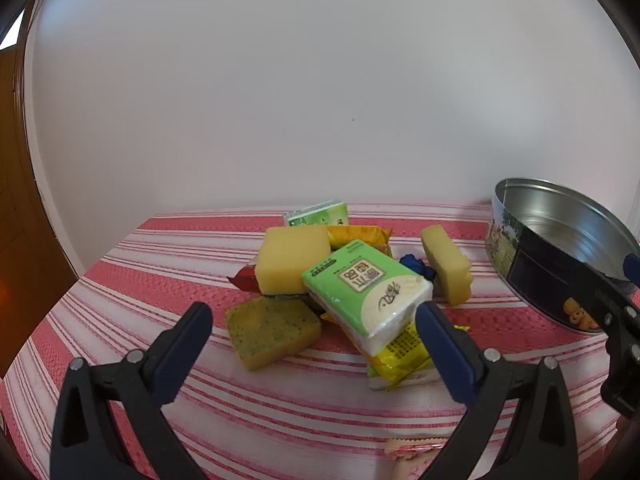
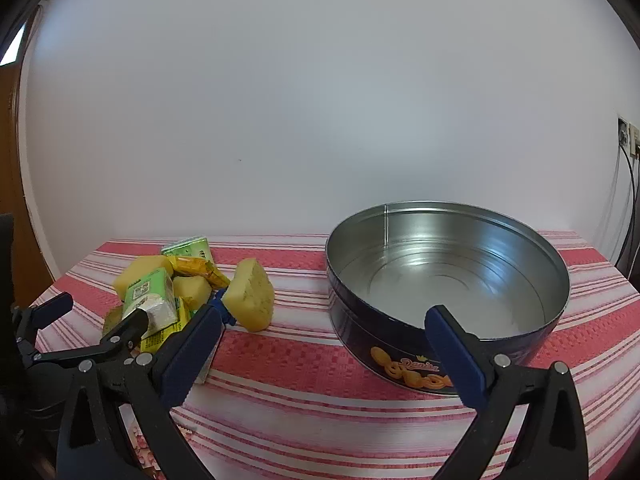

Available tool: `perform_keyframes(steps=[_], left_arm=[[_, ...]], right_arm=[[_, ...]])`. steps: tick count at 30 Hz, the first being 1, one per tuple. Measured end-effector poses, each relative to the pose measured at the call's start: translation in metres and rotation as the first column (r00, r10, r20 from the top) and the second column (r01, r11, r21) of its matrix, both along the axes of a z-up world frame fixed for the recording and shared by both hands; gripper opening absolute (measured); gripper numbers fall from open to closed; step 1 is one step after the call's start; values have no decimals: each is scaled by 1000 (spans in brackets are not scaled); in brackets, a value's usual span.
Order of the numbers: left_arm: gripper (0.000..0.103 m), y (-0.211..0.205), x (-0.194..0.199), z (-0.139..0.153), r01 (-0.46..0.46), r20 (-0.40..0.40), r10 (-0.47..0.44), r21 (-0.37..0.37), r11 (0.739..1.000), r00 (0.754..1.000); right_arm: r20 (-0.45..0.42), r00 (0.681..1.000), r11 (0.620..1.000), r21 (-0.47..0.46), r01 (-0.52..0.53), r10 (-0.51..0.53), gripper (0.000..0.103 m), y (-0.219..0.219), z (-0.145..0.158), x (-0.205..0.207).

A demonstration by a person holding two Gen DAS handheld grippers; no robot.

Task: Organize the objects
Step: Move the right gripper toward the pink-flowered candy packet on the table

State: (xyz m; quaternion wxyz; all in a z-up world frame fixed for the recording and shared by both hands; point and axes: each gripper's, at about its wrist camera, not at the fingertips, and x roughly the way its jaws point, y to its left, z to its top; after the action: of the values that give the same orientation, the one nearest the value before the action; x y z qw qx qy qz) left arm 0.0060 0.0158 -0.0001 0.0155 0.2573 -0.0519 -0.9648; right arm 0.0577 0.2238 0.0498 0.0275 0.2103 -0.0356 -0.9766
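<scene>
A plain white wall (image 1: 320,80) backs a tabletop (image 1: 300,408) covered in a pink-and-white striped cloth. Toward its far left edge lies a heap: yellow sponges (image 1: 294,258), green tissue packs (image 1: 366,292), yellow snack packets (image 1: 404,356) and a speckled sponge (image 1: 272,332). Another sponge (image 2: 250,300) stands on edge just right of the heap. A round cookie tin (image 2: 400,356), lidless, sits near the tabletop's right edge, well apart from the heap. The left hand-held gripper (image 1: 314,320) hovers spread wide before the heap, its right finger just beside the top tissue pack, gripping nothing. The right hand-held gripper (image 2: 324,326) is likewise wide apart and empty, in front of the tin.
</scene>
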Motion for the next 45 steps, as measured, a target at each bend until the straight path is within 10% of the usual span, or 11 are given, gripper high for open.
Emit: perform_keyframes(steps=[45], left_arm=[[103,-7,1,2,7,-9,-7,-11,1000,1000]], right_arm=[[76,997,1000,-7,-27,27,103,-9,-8,-8]])
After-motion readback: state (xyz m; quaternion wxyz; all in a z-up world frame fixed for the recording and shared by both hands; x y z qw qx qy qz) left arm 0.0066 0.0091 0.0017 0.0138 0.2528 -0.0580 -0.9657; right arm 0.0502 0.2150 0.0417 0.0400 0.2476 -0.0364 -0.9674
